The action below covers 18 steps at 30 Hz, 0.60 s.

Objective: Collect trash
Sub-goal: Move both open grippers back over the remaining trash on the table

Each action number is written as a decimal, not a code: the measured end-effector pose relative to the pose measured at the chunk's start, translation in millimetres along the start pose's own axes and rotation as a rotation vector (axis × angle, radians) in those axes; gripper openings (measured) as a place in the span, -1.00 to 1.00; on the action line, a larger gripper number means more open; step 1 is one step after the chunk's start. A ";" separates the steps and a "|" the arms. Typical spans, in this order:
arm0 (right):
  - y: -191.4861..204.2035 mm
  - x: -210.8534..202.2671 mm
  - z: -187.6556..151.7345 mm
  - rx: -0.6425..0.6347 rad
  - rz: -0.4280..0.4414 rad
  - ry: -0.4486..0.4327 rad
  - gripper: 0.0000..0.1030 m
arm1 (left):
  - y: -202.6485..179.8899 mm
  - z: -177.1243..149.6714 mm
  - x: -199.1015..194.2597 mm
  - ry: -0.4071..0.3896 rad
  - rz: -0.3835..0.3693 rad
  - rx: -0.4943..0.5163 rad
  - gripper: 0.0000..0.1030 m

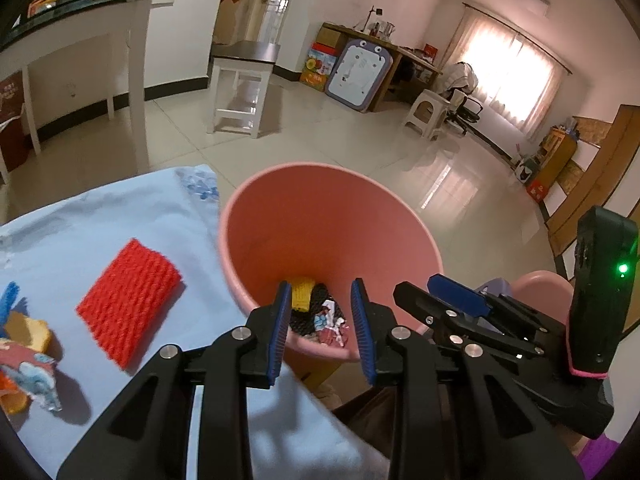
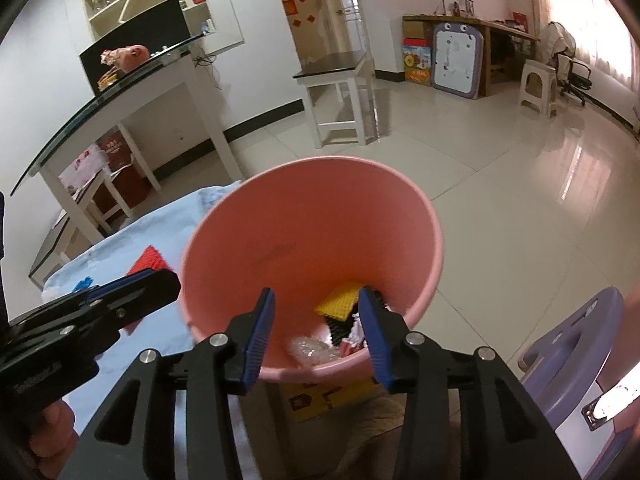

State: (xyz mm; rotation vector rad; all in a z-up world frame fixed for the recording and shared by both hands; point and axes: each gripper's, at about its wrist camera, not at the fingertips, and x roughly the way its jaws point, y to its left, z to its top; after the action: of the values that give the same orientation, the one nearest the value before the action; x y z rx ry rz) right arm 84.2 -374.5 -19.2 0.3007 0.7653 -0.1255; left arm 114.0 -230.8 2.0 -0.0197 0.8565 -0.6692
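A pink bin (image 1: 320,216) stands beside the table's light blue cloth (image 1: 120,224); it also shows in the right wrist view (image 2: 320,220). Inside lie a yellow foam net (image 1: 303,293), a black net and crumpled wrappers (image 1: 330,326). My left gripper (image 1: 322,320) is open and empty over the bin's near rim. My right gripper (image 2: 316,328) is open and empty over the same rim; it shows at the right of the left wrist view (image 1: 460,300). On the cloth lie a red foam net (image 1: 130,302) and crumpled wrappers (image 1: 28,356).
A white stool-table (image 1: 244,84) and a glass-topped console (image 1: 80,20) stand on the tiled floor beyond the bin. A purple stool (image 2: 576,344) is at the right, close to my right gripper. A desk and chair stand by the far window.
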 end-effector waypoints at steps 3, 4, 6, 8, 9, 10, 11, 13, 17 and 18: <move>11.1 -7.5 -2.8 -0.012 0.027 -0.004 -0.13 | 3.3 -3.9 -13.8 -0.014 0.023 0.005 -0.41; 15.4 -10.2 -3.8 -0.017 0.039 -0.005 -0.11 | 4.4 -5.9 -19.2 -0.019 0.036 0.010 -0.41; 22.9 -14.2 -5.4 -0.027 0.056 -0.008 -0.08 | 5.7 -10.2 -29.9 -0.029 0.057 0.017 -0.41; 32.0 -17.8 -7.7 -0.039 0.075 -0.009 -0.08 | 8.5 -14.3 -38.1 -0.033 0.071 0.017 -0.41; 37.2 -19.9 -9.1 -0.047 0.086 -0.009 -0.08 | 9.9 -16.4 -42.5 -0.036 0.079 0.016 -0.41; 42.3 -21.6 -10.5 -0.053 0.097 -0.009 -0.08 | 12.4 -19.5 -48.3 -0.040 0.089 0.016 -0.41; 47.2 -23.1 -12.1 -0.059 0.106 -0.007 -0.08 | 14.7 -21.7 -52.9 -0.042 0.097 0.016 -0.41; 56.0 -25.3 -14.0 -0.070 0.121 -0.004 -0.07 | 20.6 -26.9 -63.1 -0.048 0.110 0.012 -0.41; 74.1 -30.3 -22.7 -0.093 0.152 0.008 -0.07 | 32.0 -39.6 -80.6 -0.050 0.141 -0.003 -0.41; 77.0 -31.2 -25.2 -0.097 0.158 0.011 -0.07 | 35.7 -41.7 -84.0 -0.050 0.152 -0.005 -0.41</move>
State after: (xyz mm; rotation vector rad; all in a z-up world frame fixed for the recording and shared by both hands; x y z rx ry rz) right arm 62.1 -293.4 2.5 0.2692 0.7536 0.0626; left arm 64.8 -145.7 22.4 0.0238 0.8033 -0.5219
